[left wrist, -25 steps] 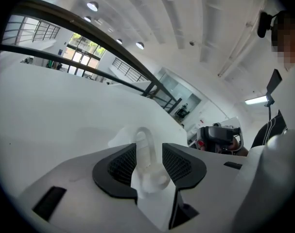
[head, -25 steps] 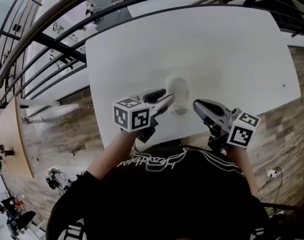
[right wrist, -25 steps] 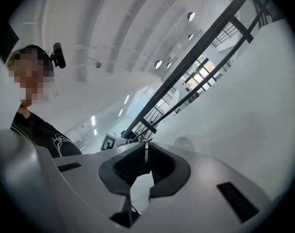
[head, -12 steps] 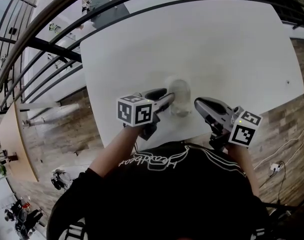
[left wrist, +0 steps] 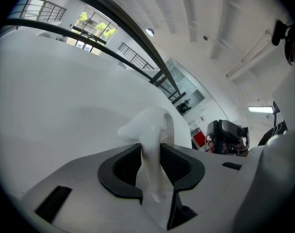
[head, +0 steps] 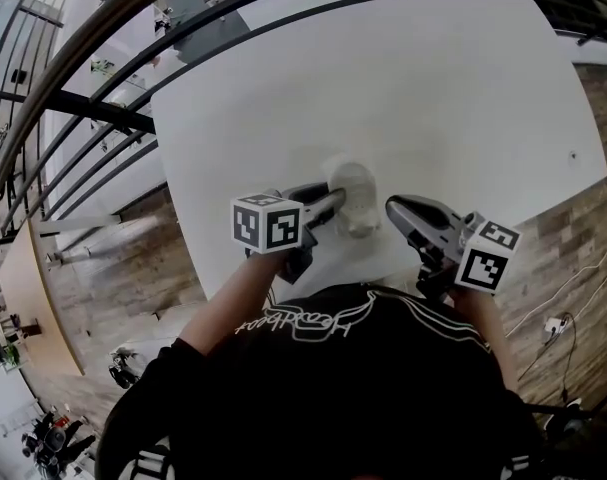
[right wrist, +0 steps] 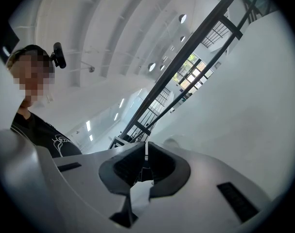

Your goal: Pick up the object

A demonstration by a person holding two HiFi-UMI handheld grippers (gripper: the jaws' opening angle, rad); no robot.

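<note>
Between the two hand-held grippers, close to the person's side of the white flat surface, a white glossy cup-like object with a thin curved wall is sitting, and it looks to be resting there, not yet lifted. The left hand-held gripper is reaching in from the object's left and is closing its jaws over that thin wall; in the left gripper view the dark pads seem to be meeting the white wall on both sides. The right hand-held gripper is waiting just to the object's right with its jaws drawn nearly together on nothing, only a slit showing between them. The main risk, as I am judging it, is coming from the pinch itself: the pads are catching only one smooth, narrow edge, off to one side of the object's bulk, so a lift is likely to be swinging the object down around the pads or letting it slide out. Starting the lift before the jaws finish closing would be causing the same slip. Squeezing a thin wall too hard could also be flexing or cracking it, though its material is unclear. A tipped object near that edge could be rolling off the surface.
</note>
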